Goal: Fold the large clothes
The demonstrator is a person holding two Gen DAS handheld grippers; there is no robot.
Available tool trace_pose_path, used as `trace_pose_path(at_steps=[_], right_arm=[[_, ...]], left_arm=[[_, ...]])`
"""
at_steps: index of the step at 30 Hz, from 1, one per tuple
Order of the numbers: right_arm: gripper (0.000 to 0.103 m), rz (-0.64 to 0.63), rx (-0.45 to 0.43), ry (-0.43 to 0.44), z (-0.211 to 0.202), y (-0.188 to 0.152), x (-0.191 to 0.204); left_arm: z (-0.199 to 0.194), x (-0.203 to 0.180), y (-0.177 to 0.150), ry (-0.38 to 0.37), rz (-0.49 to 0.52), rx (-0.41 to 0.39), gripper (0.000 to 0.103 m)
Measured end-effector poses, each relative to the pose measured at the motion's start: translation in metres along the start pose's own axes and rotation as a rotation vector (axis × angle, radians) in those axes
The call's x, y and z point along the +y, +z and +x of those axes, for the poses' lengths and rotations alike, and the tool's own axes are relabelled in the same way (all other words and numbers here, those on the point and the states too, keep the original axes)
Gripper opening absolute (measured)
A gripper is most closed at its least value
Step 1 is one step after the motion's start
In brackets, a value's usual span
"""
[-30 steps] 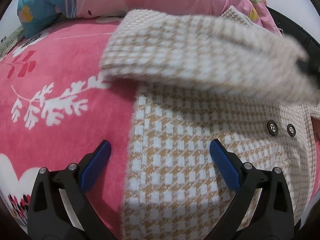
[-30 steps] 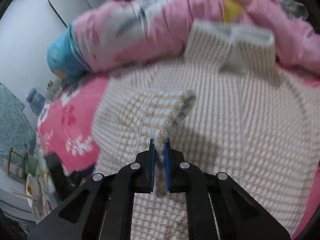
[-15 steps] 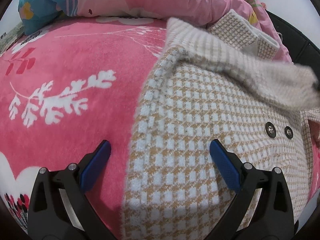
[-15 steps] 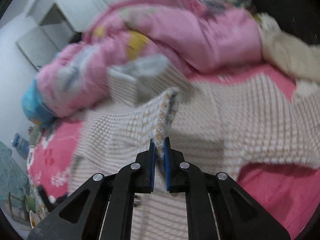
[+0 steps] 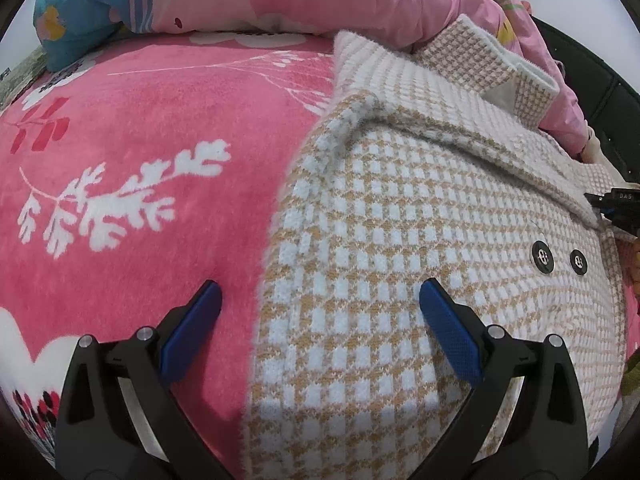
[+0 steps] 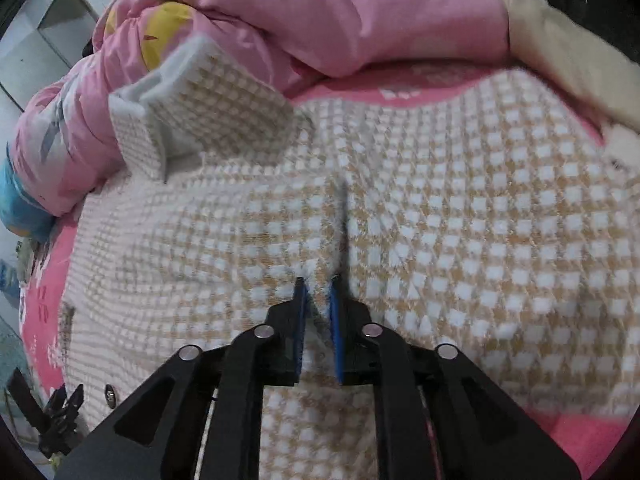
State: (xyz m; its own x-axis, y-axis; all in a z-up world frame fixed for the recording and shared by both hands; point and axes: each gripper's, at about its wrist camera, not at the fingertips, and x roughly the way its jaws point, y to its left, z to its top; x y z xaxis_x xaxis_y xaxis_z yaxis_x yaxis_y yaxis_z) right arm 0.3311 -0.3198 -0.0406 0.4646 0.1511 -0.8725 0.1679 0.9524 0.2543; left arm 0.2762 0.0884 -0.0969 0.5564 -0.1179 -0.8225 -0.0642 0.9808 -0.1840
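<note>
two buttons only left view; left gripper jaws spread; right gripper pinching coat.

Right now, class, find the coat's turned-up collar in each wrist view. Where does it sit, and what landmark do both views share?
Left wrist view: the collar sits upper right, propped against the pink quilt.
Right wrist view: the collar sits upper left, against the same quilt.
Shared landmark: the dark buttons, right of centre in the left view, bottom left in the right view.
</note>
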Motion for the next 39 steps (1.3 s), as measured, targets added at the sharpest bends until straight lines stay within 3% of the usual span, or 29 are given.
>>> trace_pose_path(at_steps=[3,6,9,12,13,17,20,25,30,33,35,39], right_arm=[[0.02,-0.046,-0.085,-0.067,-0.031,0.0,0.012],[0.032,-0.129,-0.156,-0.051,-0.051,-0.002,0.035],[0.037,-0.232,-0.122,-0.043,-0.034,-0.007,0.058],[0.048,-0.344,-0.013,-0.134,0.015,-0.025,0.065],[0.049,-0.382,-0.024,-0.153,0.024,-0.033,0.064],[0.05,-0.334,-0.055,-0.135,-0.005,-0.041,0.059],[0.05,-0.274,-0.102,-0.073,-0.049,-0.053,0.038],[0.057,-0.103,-0.211,-0.077,-0.131,-0.062,-0.041],[0.057,0.122,-0.306,-0.192,-0.19,-0.053,-0.146],[0.057,0.272,-0.347,-0.241,-0.208,-0.042,-0.212],[0.057,0.383,-0.358,-0.23,-0.211,-0.038,-0.252],[0.056,0.534,-0.34,-0.192,-0.198,-0.035,-0.303]], left_arm=[[0.0,0.001,0.002,-0.013,0.004,0.011,0.095],[-0.002,0.001,0.006,-0.019,0.003,0.021,0.095],[-0.01,0.002,0.009,-0.018,-0.007,0.031,0.095],[-0.028,0.006,0.018,0.003,-0.023,0.014,0.095],[-0.035,0.006,0.021,0.008,-0.025,0.002,0.095],[-0.069,-0.008,0.056,0.035,0.014,-0.091,0.095],[-0.069,-0.034,0.086,0.015,0.05,-0.119,0.095],[-0.013,-0.095,0.132,0.003,0.138,-0.1,0.095],[0.04,-0.129,0.142,0.021,0.2,-0.093,0.095],[0.072,-0.138,0.138,0.066,0.224,-0.037,0.095],[0.091,-0.136,0.131,0.089,0.224,0.016,0.097],[0.091,-0.134,0.121,0.085,0.22,-0.048,0.097]])
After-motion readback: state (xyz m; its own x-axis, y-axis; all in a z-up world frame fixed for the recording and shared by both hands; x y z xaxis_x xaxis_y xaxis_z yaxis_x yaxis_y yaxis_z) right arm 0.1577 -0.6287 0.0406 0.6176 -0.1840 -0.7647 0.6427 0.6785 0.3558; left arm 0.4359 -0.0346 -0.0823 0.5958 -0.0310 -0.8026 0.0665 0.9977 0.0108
